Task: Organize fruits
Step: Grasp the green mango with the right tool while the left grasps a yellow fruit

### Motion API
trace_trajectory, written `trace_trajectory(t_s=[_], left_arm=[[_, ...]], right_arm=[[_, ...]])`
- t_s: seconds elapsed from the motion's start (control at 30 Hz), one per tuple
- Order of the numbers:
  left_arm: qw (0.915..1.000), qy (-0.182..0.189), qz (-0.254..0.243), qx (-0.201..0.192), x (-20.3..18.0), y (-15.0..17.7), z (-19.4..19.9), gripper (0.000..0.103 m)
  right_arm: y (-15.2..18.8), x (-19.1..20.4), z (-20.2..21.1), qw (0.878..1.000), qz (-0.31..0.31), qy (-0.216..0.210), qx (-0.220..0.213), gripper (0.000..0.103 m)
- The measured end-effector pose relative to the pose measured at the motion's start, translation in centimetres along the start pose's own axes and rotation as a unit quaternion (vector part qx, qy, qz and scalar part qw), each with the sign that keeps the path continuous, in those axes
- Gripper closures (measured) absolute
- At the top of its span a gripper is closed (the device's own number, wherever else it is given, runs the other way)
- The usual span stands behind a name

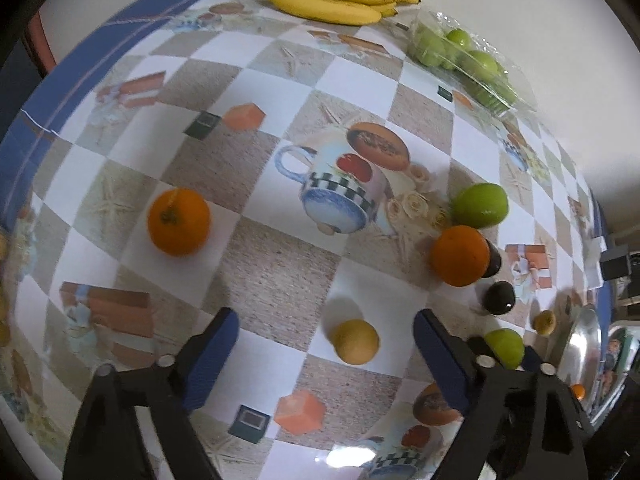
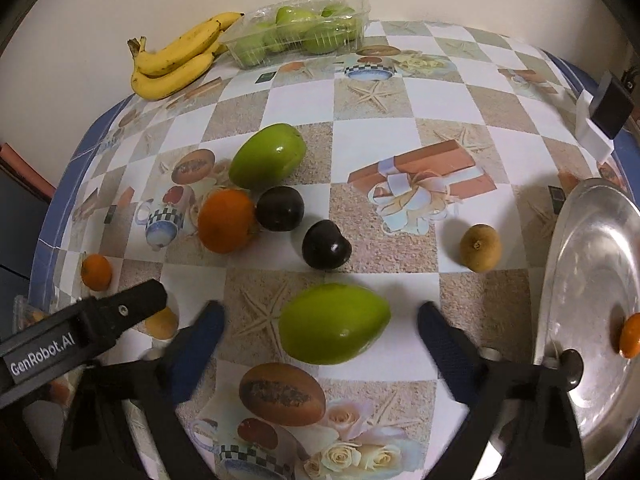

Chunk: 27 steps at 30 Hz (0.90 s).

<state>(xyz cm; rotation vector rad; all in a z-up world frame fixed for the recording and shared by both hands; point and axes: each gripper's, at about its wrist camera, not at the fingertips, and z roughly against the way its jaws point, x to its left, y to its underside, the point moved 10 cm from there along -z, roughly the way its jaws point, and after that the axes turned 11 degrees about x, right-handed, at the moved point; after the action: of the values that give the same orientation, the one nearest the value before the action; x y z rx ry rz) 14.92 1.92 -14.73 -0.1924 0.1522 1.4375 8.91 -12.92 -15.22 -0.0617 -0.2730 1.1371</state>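
Note:
My left gripper [image 1: 326,326] is open, with a small yellow fruit [image 1: 355,341] lying on the table between its fingertips. An orange [image 1: 178,222] lies to the left; another orange [image 1: 460,255], a green fruit [image 1: 479,205] and a dark plum [image 1: 499,298] lie to the right. My right gripper [image 2: 320,320] is open around a green fruit [image 2: 334,329] on the table. Beyond it lie two dark plums [image 2: 326,245], an orange [image 2: 226,220], a second green fruit [image 2: 268,156] and a brown fruit [image 2: 480,248]. A steel plate [image 2: 592,280] holds one small orange [image 2: 630,336].
Bananas [image 2: 176,58] and a clear plastic tray of green fruits [image 2: 300,34] stand at the far edge against the wall. The other gripper's black arm [image 2: 80,332] reaches in at the lower left. A dark box [image 2: 610,110] sits at the table's right edge.

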Motion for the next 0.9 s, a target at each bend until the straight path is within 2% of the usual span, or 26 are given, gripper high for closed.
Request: trace_trajectory(t_s=[0.13, 0.17, 0.2, 0.37, 0.67, 0.83, 0.9], left_arm=[[0.9997, 0.021, 0.004, 0.011, -0.6, 0.2, -0.4, 0.029], [0.9995, 0.027, 0.006, 0.014, -0.8, 0.3, -0.6, 0.035], [0.9993, 0.031, 0.007, 0.017, -0.9, 0.3, -0.7, 0.04], [0.9989, 0.04, 0.013, 0.021, -1.1, 0.5, -0.8, 0.056], [0.9991, 0.035, 0.013, 0.022, -1.3, 0.7, -1.1, 0.074], [0.9988, 0.041, 0.012, 0.022, -2.0, 0.8, -1.2, 0.076], [0.9994, 0.031, 0.01, 0.015, -2.0, 0.7, -0.9, 0.076]], right_arm=[[-0.1, -0.1, 0.0, 1.0, 0.001, 0.005, 0.0, 0.037], [-0.1, -0.2, 0.1, 1.0, 0.001, 0.009, 0.0, 0.045], [-0.1, -0.3, 0.1, 1.0, -0.001, 0.01, -0.001, 0.047], [0.1, -0.4, 0.2, 1.0, -0.002, 0.002, 0.006, 0.047], [0.4, -0.8, 1.3, 1.0, -0.002, 0.0, 0.003, 0.047], [0.4, -0.9, 2.1, 1.0, -0.003, -0.006, -0.001, 0.048], [0.4, -0.9, 2.3, 1.0, -0.003, -0.007, -0.002, 0.048]])
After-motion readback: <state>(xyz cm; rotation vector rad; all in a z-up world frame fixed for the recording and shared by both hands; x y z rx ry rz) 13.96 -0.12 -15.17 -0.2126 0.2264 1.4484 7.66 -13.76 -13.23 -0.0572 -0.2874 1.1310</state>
